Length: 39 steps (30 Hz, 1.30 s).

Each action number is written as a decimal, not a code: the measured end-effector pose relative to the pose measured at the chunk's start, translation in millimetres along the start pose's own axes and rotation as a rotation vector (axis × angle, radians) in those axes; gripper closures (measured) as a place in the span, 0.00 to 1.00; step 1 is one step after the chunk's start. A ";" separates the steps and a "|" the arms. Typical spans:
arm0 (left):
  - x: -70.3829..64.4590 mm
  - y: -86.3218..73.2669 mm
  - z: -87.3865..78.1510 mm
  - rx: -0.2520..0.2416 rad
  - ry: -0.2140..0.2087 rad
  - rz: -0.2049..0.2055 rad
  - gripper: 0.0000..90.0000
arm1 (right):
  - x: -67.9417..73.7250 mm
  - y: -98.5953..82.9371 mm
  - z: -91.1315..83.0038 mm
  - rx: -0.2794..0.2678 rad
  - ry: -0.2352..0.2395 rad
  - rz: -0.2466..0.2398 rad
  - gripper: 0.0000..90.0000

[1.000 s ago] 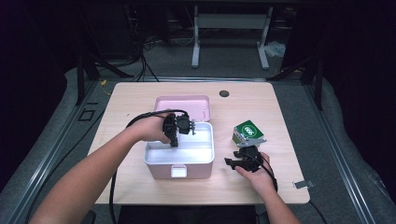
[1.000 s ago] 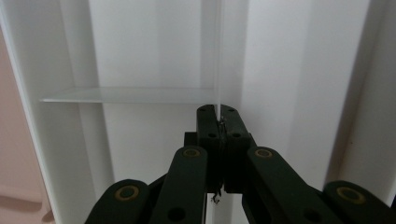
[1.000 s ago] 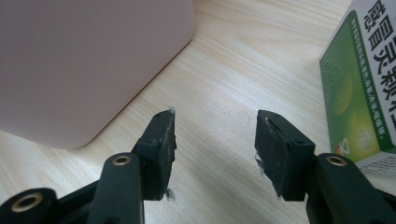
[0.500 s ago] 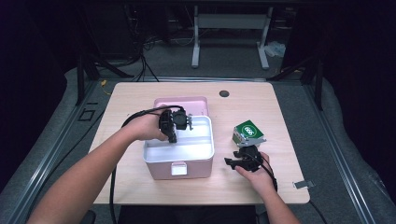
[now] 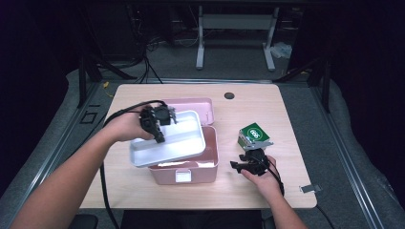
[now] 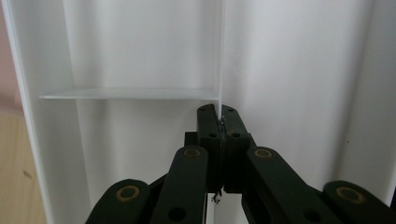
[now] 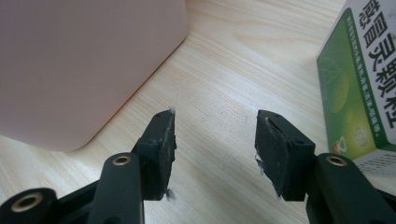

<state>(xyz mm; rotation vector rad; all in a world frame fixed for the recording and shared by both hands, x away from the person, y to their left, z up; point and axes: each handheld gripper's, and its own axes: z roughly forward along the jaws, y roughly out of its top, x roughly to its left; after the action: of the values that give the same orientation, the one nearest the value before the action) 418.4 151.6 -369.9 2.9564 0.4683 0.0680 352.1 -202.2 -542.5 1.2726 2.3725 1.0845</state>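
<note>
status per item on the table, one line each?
pink box: open, lid off behind it
white tray: lifted out, tilted, clamped by its divider
left gripper: shut on the tray divider
right gripper: open, holding nothing, above the table
green carton: on the table, not held

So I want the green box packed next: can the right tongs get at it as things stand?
Probably yes: the right tongs are open and empty, the green box stands just beside them on the table, and bare wood lies between.

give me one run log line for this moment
left gripper: shut on white tray divider, raised above pink box | right gripper: open, empty, beside green carton
</note>
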 end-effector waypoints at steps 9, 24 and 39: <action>48.5 -115.8 -8.8 -0.029 0.057 -0.536 0.99 | 0.4 0.4 0.6 0.006 -0.011 -0.002 0.53; 54.6 -175.5 77.8 0.019 -0.051 -0.711 0.99 | 0.8 -0.1 2.1 0.004 -0.001 -0.001 0.53; 35.7 -193.7 110.6 -0.158 0.011 -0.787 0.70 | 6.3 1.6 -0.3 -0.013 -0.001 -0.010 0.52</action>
<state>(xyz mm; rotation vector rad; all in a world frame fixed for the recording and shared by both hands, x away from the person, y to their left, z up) 400.9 329.6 -507.9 2.4142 1.4918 0.0289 349.2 -196.9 -540.4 1.2552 2.3646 1.0951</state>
